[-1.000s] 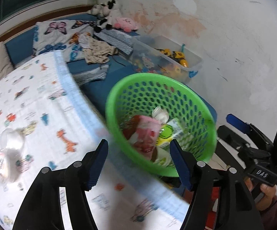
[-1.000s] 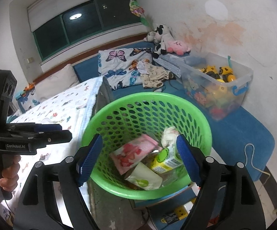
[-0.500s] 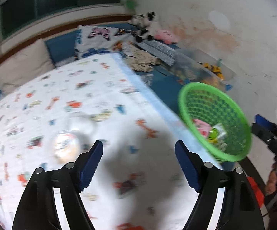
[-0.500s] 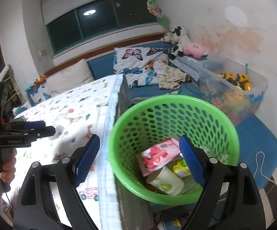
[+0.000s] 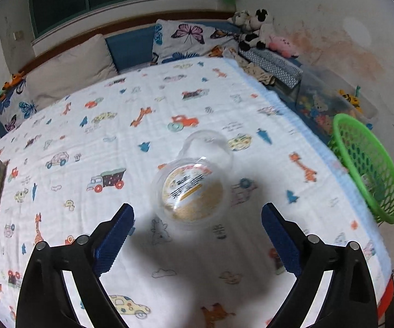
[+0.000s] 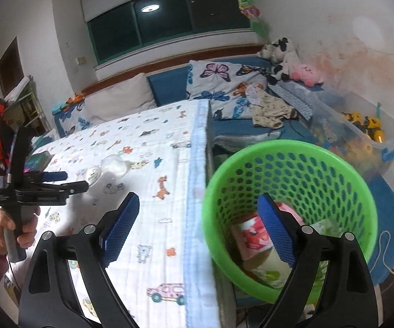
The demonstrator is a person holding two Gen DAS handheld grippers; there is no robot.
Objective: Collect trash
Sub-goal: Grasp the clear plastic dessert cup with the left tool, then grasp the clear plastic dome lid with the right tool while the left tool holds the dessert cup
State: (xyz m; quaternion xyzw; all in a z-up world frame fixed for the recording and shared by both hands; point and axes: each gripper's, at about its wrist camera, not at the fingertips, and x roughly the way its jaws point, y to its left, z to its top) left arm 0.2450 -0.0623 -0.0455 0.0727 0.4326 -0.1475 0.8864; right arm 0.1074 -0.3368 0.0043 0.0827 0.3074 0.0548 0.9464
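Cartoon-print bed sheet [image 5: 93, 125] now fills the left view: the left gripper [image 5: 197, 235], fingers apart and empty, has swung from the green basket [image 5: 366, 169] to the clear plastic tub [image 5: 191, 188] mid-bed, likely the next pickup. The right gripper [image 6: 199, 232], also apart, hovers at the basket's rim.

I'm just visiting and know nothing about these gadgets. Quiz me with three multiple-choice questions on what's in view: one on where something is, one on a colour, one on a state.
1. Where does the clear plastic cup lie?
A. in the basket
B. on the patterned sheet
C. on the floor

2. What colour is the basket?
A. red
B. blue
C. green

3. How are the left tongs?
A. open, holding nothing
B. shut on the cup
C. shut on a wrapper

Answers: 1 B, the cup rests on the sheet ahead of the tongs. 2 C, its perforated wall is bright green. 3 A, the blue pads stand wide apart with the cup beyond them.
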